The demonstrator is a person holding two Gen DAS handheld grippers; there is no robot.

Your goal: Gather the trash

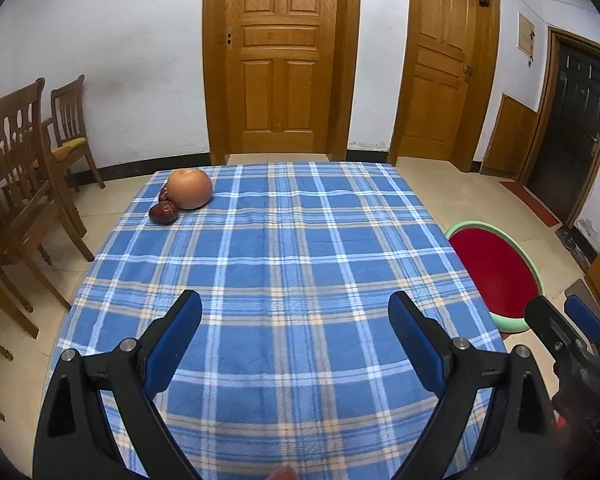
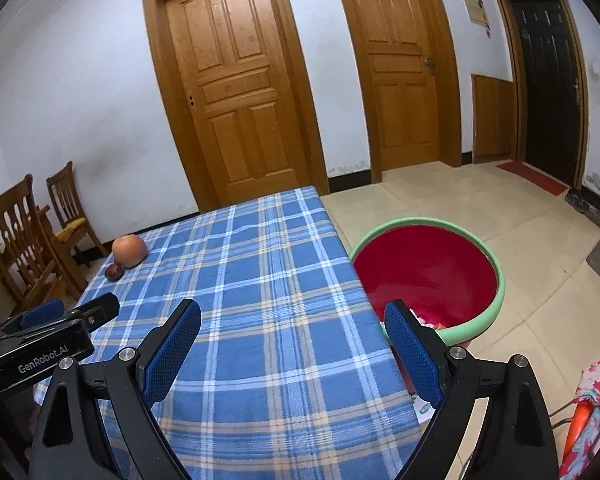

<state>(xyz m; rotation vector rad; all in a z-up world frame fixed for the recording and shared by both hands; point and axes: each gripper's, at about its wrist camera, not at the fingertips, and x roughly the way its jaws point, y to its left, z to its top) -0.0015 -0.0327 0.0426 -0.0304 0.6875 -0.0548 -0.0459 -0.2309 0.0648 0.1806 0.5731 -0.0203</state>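
Observation:
On the table's blue plaid cloth (image 1: pixel 300 240) an apple (image 1: pixel 190 189) sits at the far left corner, with small dark red dates (image 1: pixel 164 213) touching it. My left gripper (image 1: pixel 295 300) hovers open over the near part of the cloth, holding nothing. My right gripper (image 2: pixel 292 308) is open too and empty, over the table's right edge. On the floor to the right of the table stands a red basin with a green rim (image 2: pixel 428 268); some scraps (image 2: pixel 428 322) lie in its near side, partly hidden by a finger. Each gripper shows in the other's view: right gripper (image 1: pixel 556 304), left gripper (image 2: pixel 80 306).
Wooden chairs (image 1: pixel 16 184) crowd the table's left side. Two wooden doors (image 1: pixel 280 60) and a dark door (image 2: pixel 548 80) line the far wall, with tiled floor (image 2: pixel 540 240) between. A colourful patterned item (image 2: pixel 592 400) lies at the lower right.

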